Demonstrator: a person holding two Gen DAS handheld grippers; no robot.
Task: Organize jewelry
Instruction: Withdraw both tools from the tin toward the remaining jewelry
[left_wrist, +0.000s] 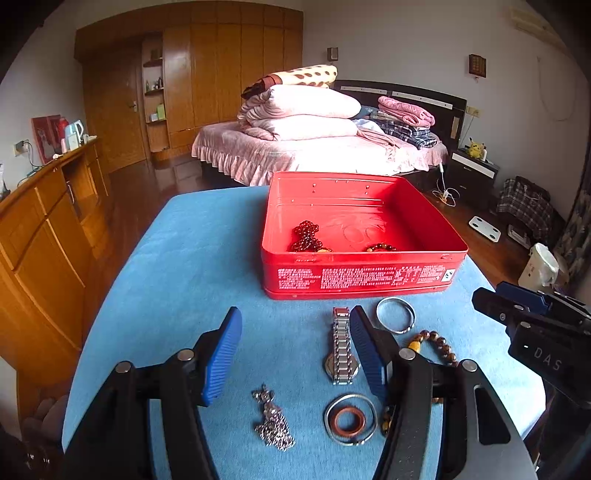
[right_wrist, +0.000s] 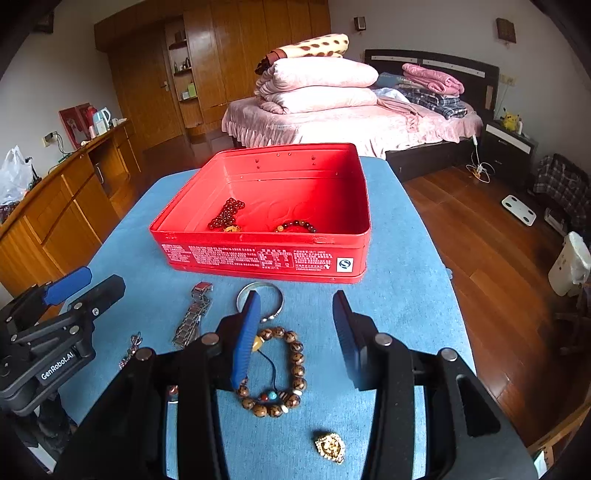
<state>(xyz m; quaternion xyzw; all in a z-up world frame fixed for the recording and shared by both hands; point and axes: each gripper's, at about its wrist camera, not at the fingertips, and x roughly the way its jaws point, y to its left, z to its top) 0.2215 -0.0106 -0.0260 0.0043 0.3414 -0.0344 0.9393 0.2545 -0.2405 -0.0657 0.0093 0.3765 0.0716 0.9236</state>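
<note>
1. Jewelry lies loose on the blue cloth (left_wrist: 207, 258) before the red tin (left_wrist: 354, 273): watch (left_wrist: 341, 347), bangle (right_wrist: 258, 291), bead bracelet (right_wrist: 291, 369), pendant (left_wrist: 273, 424), brooch (right_wrist: 330, 448).
2. Two bead strings already sit in the tin.
3. Left gripper (left_wrist: 295, 354) is parted and empty; right gripper (right_wrist: 295, 336) likewise.
4. Best to straddle the bead bracelet squarely, pinch its strand, and lift clear of the rim.

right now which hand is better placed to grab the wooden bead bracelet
Right, probably: the wooden bead bracelet lies between the open right tool fingers, while the left tool frames the watch.
</note>
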